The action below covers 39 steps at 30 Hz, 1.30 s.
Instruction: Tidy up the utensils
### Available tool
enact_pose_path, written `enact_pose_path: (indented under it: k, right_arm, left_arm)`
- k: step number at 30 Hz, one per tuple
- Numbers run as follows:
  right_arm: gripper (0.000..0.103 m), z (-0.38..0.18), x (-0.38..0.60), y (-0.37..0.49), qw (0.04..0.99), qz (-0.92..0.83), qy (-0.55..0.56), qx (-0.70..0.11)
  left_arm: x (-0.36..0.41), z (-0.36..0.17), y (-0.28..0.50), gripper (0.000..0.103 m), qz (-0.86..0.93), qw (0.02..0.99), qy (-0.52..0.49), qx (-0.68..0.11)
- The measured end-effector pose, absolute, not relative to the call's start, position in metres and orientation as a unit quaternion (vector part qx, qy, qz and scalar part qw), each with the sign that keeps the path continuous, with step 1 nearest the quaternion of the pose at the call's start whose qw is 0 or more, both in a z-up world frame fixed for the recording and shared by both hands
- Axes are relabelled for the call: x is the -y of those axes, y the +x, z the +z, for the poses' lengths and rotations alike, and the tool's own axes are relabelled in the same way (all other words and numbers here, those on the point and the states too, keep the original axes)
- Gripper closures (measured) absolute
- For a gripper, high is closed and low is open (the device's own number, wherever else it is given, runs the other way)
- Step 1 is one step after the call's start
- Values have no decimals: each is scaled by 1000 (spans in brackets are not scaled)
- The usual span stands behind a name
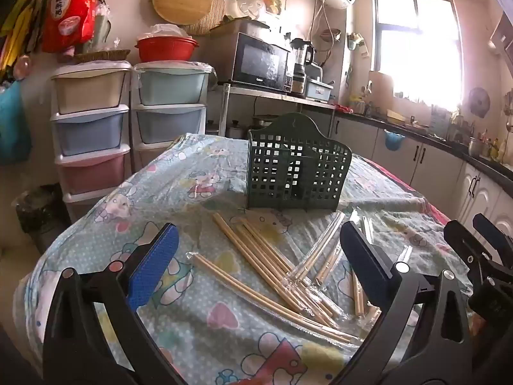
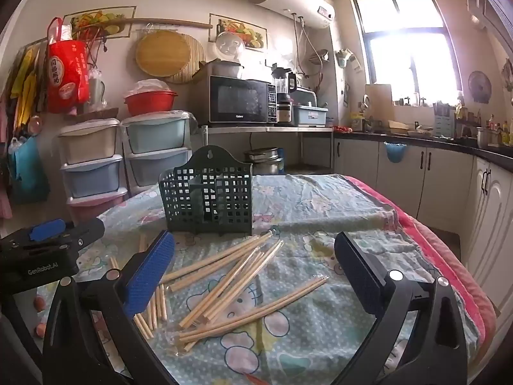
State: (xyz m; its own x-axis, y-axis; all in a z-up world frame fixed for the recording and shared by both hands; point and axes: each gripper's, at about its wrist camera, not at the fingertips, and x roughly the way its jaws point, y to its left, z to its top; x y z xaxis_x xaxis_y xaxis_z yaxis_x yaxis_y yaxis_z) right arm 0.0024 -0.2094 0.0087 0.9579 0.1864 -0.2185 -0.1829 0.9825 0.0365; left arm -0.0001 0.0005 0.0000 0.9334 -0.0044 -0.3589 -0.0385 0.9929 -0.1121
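A dark green lattice utensil holder (image 1: 296,168) stands upright on the cartoon-print tablecloth (image 1: 179,186); it also shows in the right wrist view (image 2: 208,199). Several wooden chopsticks (image 1: 272,263), some in clear wrappers, lie scattered in front of it, and show in the right wrist view (image 2: 231,282). My left gripper (image 1: 256,243) is open and empty above the near chopsticks. My right gripper (image 2: 255,250) is open and empty over the pile. The right gripper's body shows at the left view's right edge (image 1: 481,256); the left gripper's body shows at the right view's left edge (image 2: 48,243).
Stacked pastel plastic drawers (image 1: 128,122) stand beyond the table's far left. A microwave (image 1: 259,64) sits on a shelf behind. Kitchen cabinets and a counter (image 2: 433,166) run along the right. The table's red edge (image 2: 449,250) drops off at the right.
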Motion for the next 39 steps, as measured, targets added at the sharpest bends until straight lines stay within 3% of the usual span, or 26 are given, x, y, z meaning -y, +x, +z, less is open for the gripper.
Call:
enact_pose_path:
  k: [39]
  right_arm:
    - [6,13,211,-1,989,96,15,-108]
  left_arm:
    - [0,0,0,10,9,982,-57,-177]
